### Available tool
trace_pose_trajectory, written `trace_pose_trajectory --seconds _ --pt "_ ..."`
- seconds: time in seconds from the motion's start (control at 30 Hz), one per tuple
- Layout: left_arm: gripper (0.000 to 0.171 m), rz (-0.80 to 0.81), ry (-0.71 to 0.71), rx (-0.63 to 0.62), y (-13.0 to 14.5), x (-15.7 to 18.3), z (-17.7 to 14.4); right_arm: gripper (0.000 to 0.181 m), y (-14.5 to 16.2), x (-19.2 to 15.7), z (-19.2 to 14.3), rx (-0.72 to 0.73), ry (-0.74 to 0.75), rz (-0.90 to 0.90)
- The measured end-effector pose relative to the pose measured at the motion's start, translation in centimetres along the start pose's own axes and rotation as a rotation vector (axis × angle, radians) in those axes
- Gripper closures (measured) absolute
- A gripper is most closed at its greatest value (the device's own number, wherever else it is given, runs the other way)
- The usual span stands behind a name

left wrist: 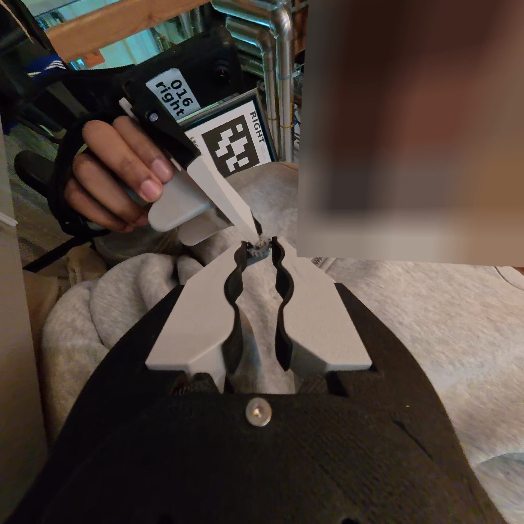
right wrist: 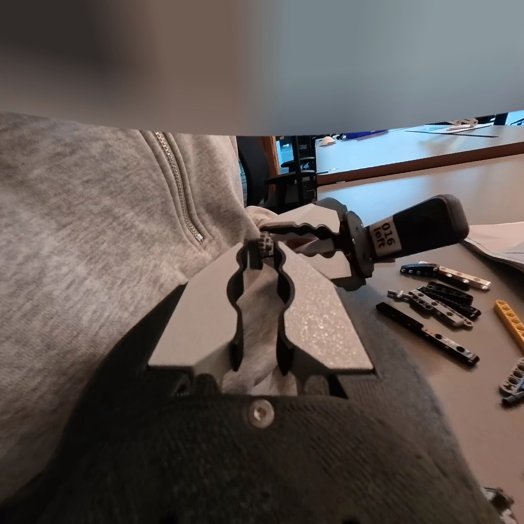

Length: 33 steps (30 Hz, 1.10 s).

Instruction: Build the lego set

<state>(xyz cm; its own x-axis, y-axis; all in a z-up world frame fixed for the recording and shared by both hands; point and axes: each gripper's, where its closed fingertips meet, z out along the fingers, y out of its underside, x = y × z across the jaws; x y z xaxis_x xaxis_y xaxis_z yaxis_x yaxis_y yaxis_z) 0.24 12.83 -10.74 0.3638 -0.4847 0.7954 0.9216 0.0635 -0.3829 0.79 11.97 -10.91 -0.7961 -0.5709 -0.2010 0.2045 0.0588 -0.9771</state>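
A small grey gear piece [left wrist: 257, 251] on a dark Lego part is held in the air in front of a person's grey sweatshirt. My left gripper [left wrist: 258, 246] is shut on it at the fingertips. My right gripper [left wrist: 258, 233] comes in from the upper left, held by a hand [left wrist: 119, 175], and its tips meet the same piece from above. In the right wrist view my right gripper [right wrist: 259, 251] is shut on the small gear-and-black-block piece [right wrist: 262, 248]. My left gripper [right wrist: 265, 228] reaches in from the right and touches the top of the piece.
Several loose black and grey Technic beams [right wrist: 433, 309] and a yellow beam [right wrist: 510, 320] lie on the grey table [right wrist: 397, 382] to the right. The person's sweatshirt [right wrist: 99, 226] is close behind the grippers. A framed marker card [left wrist: 235, 139] stands behind. My two grippers' fingertips are within a few centimetres of each other.
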Motion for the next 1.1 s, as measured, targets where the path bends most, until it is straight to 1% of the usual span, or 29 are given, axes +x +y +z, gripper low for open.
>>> trace_pose_trajectory --seconds 0.3,0.73,0.9,0.93,1.1 --pt "0.157 0.0 -0.005 0.007 -0.13 -0.06 -0.29 0.166 -0.04 0.22 -0.01 0.005 0.01 -0.018" --pt "0.158 -0.01 -0.001 -0.021 0.29 -0.26 0.17 0.168 0.19 -0.4 -0.06 -0.008 -0.021 -0.035" --pt "0.158 -0.029 0.005 -0.007 0.19 -0.43 0.1 0.168 0.41 -0.24 -0.16 -0.023 0.024 -0.078" --pt "0.161 -0.03 0.007 -0.004 0.15 -0.41 0.13 0.175 0.54 -0.19 -0.17 -0.033 0.031 -0.087" --pt "0.161 -0.018 -0.009 0.022 -0.25 -0.34 -0.24 0.175 0.48 0.35 -0.11 -0.033 0.062 -0.088"
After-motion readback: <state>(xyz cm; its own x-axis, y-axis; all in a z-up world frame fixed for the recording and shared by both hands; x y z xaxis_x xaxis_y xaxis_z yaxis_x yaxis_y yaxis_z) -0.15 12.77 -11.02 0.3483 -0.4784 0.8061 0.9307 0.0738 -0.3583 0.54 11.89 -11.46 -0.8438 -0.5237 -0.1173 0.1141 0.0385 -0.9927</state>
